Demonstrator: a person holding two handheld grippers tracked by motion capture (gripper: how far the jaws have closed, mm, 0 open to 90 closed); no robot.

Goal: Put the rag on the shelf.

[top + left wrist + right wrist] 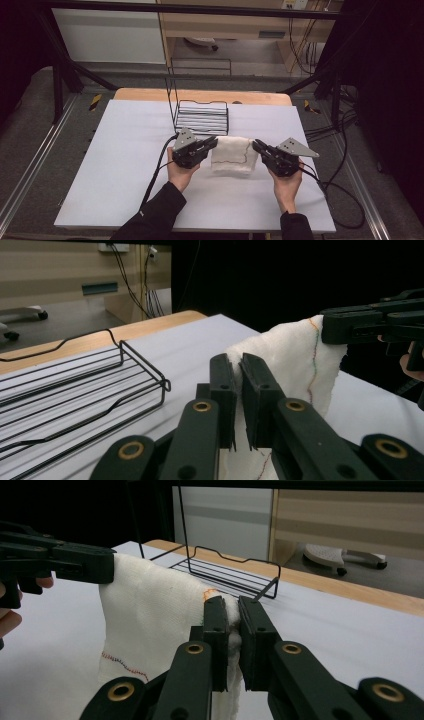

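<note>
We hold a white folded cloth with coloured stitching [232, 155] just in front of the black wire rack [202, 119]. Left gripper [210, 145] and right gripper [259, 147] each pinch an end; its long axis runs between them. Rack empty, nearer the left gripper.

Lab test cell: black frame rig [60, 75], cables [300, 45], white-covered table [125, 150], bare floor.

Dim room, soft focus, dark edges
</note>
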